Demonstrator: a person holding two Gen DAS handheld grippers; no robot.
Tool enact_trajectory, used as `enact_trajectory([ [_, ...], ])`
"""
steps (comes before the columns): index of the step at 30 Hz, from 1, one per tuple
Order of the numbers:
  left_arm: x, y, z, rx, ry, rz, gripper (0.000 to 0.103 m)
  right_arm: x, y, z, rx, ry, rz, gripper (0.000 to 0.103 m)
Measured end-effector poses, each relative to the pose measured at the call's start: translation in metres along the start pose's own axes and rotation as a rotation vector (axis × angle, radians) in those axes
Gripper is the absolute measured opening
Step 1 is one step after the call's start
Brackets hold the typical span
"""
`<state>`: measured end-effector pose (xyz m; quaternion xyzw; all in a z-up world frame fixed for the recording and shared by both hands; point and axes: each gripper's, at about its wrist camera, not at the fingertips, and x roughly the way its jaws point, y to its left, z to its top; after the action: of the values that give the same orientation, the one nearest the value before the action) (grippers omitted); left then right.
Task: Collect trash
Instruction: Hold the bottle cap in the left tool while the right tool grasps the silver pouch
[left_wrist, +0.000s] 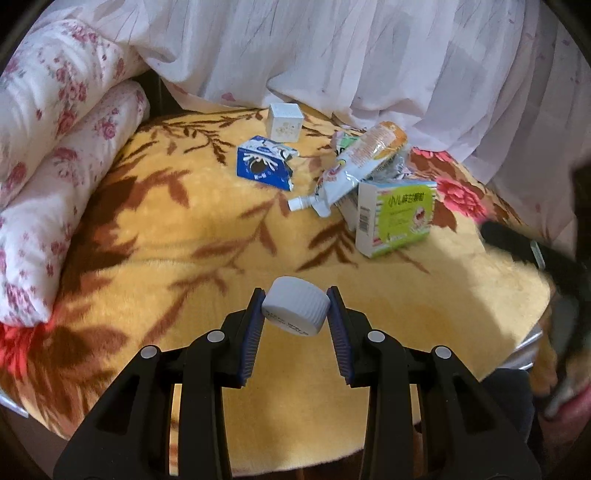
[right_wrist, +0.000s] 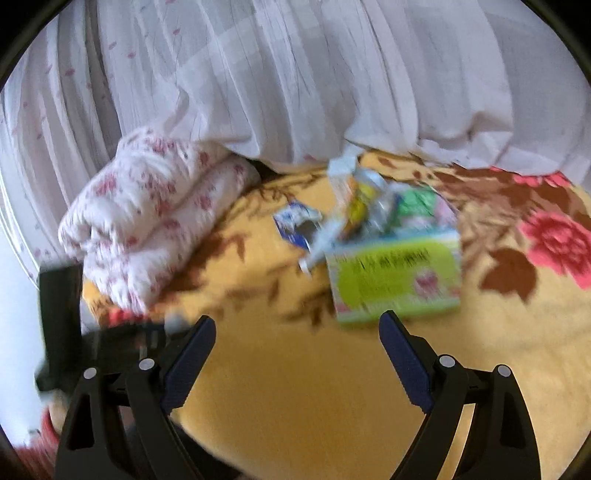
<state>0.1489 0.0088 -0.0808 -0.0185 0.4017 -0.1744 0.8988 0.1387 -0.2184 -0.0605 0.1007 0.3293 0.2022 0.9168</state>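
My left gripper (left_wrist: 295, 308) is shut on a white ribbed bottle cap (left_wrist: 295, 309) and holds it above the yellow blanket (left_wrist: 207, 236). Trash lies ahead on the blanket: a torn blue milk carton (left_wrist: 264, 167), a small white box (left_wrist: 285, 122), a squeezed pouch with a spout (left_wrist: 354, 170) and a green and white medicine box (left_wrist: 395, 218). My right gripper (right_wrist: 297, 332) is open and empty, just in front of the green box (right_wrist: 395, 277). The right wrist view is blurred; the blue carton (right_wrist: 295, 225) and the pouch pile (right_wrist: 362, 206) show behind the box.
A rolled floral quilt (left_wrist: 62, 155) lies at the left of the blanket and shows in the right wrist view (right_wrist: 147, 218). A white curtain (left_wrist: 369, 55) hangs along the back. The other gripper's dark body (left_wrist: 546, 273) is at the right edge.
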Motion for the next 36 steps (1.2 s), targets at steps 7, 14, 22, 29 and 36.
enact_trajectory([
  [7, -0.005, 0.008, -0.013, -0.018, 0.003, -0.019, 0.034, 0.063, -0.013, 0.046, 0.086, 0.015, 0.022, 0.088],
  [14, -0.005, 0.022, -0.016, -0.048, 0.002, -0.039, 0.034, 0.108, -0.028, 0.065, 0.153, 0.050, -0.007, 0.088],
  [22, -0.001, 0.029, -0.017, -0.063, 0.008, -0.051, 0.034, 0.139, -0.039, 0.079, 0.177, 0.065, -0.066, 0.060],
  [29, -0.001, 0.029, -0.019, -0.067, 0.010, -0.051, 0.034, 0.139, -0.041, 0.076, 0.192, 0.081, -0.066, 0.041],
  [36, -0.013, 0.024, -0.021, -0.060, -0.008, -0.048, 0.034, 0.106, -0.028, 0.073, 0.154, 0.041, -0.058, 0.036],
])
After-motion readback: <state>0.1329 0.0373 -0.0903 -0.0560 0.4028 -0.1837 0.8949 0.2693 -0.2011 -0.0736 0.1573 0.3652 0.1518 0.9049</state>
